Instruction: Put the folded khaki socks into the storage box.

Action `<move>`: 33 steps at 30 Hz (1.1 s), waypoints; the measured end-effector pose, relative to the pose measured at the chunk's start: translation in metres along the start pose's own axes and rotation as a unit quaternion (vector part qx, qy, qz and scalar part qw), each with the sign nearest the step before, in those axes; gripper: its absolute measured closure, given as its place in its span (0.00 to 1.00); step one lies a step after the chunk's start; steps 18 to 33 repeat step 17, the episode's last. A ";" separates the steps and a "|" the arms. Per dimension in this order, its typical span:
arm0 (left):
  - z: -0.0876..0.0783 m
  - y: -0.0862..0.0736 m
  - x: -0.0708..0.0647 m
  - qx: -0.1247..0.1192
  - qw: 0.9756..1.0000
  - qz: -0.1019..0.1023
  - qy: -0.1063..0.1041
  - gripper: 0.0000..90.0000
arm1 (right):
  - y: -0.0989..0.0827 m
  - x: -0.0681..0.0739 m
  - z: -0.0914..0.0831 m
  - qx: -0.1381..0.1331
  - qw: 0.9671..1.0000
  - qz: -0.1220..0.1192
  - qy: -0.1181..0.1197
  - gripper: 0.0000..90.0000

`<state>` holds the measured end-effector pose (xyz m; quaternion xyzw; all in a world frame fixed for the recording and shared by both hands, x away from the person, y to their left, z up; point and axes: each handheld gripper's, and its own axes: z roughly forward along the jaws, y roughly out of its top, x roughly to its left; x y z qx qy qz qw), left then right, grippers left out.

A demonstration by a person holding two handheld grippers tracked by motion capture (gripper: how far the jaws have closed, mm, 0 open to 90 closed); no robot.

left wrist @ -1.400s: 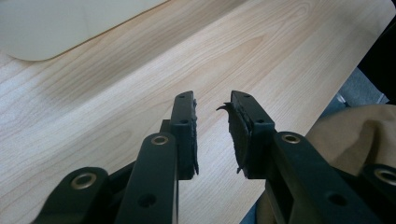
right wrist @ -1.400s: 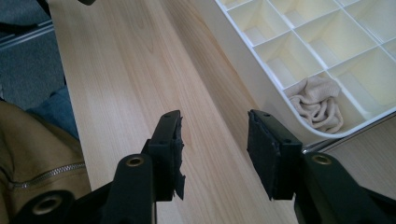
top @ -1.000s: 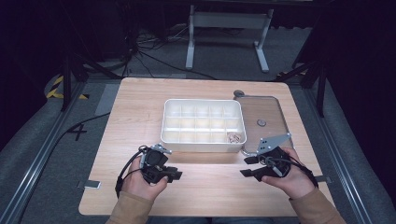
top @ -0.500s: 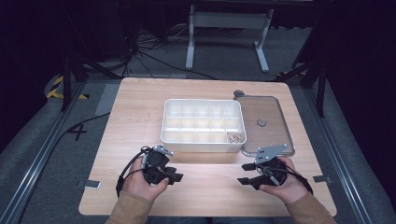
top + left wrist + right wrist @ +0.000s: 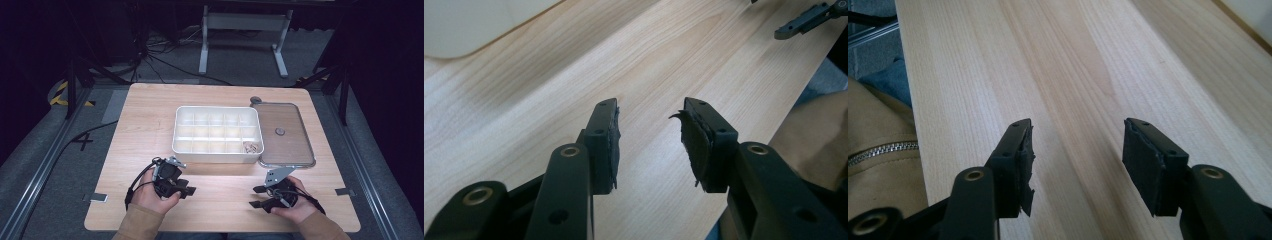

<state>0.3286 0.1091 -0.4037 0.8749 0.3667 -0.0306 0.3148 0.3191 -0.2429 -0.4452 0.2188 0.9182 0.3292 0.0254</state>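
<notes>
Dark floor and cables ring the wooden table (image 5: 150,115), and I'm parked at its near edge. Left gripper (image 5: 186,190) spread wide, nothing between the pads; right gripper (image 5: 256,197) spread too, empty. White compartment box (image 5: 216,151) sits mid-table, a few small pieces (image 5: 250,147) in its near right cell, its clear lid (image 5: 300,145) lying flat just beside it. Looks like sorting is barely begun or just finished. Plenty of bare wood between me and the box.

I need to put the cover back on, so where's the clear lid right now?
In the high view the clear lid lies flat on the table, right of the white compartment box, beyond the right gripper.
</notes>
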 end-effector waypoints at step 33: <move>0.023 -0.012 0.013 -0.001 0.999 0.048 -0.008 0.60 | -0.005 0.007 0.007 -0.025 0.999 -0.031 -0.015 0.50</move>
